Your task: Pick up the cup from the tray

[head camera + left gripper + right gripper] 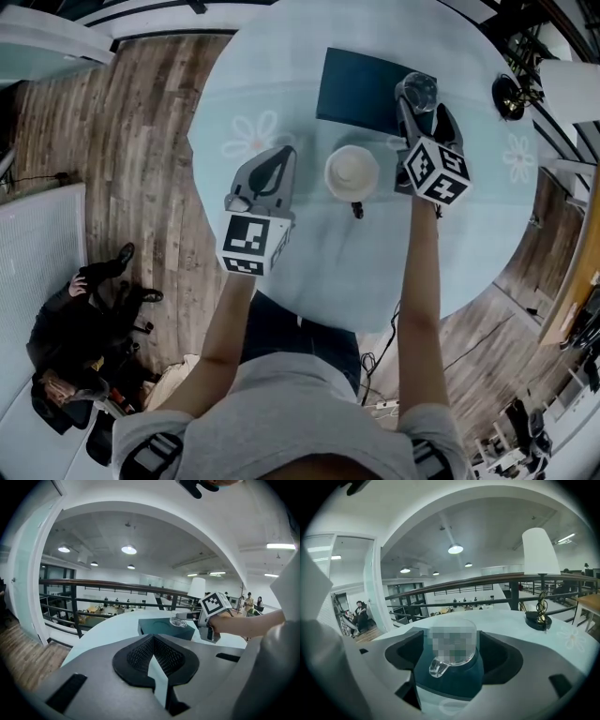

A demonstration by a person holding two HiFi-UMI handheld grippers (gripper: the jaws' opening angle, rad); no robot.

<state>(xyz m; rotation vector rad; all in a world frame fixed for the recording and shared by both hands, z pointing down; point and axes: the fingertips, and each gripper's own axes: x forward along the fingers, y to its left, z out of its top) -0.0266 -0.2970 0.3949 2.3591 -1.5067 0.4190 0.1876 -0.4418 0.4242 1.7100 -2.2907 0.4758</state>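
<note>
Right gripper (421, 111): jaws spread wide, one on each side of the clear glass cup (452, 641), pads not pressing on it. The cup stands upright on the dark teal tray (361, 89), at its right edge, handle toward the gripper. Left gripper (281, 157): jaws together, nothing between them, over the table (309, 272) left of a white bowl (352, 172).

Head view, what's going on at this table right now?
A person works a gripper in each hand over a round table. The right gripper is open around the glass cup, which stands on the dark tray; its pads don't press on the cup yet. The left gripper is shut and empty, off to the tray's side.
</note>
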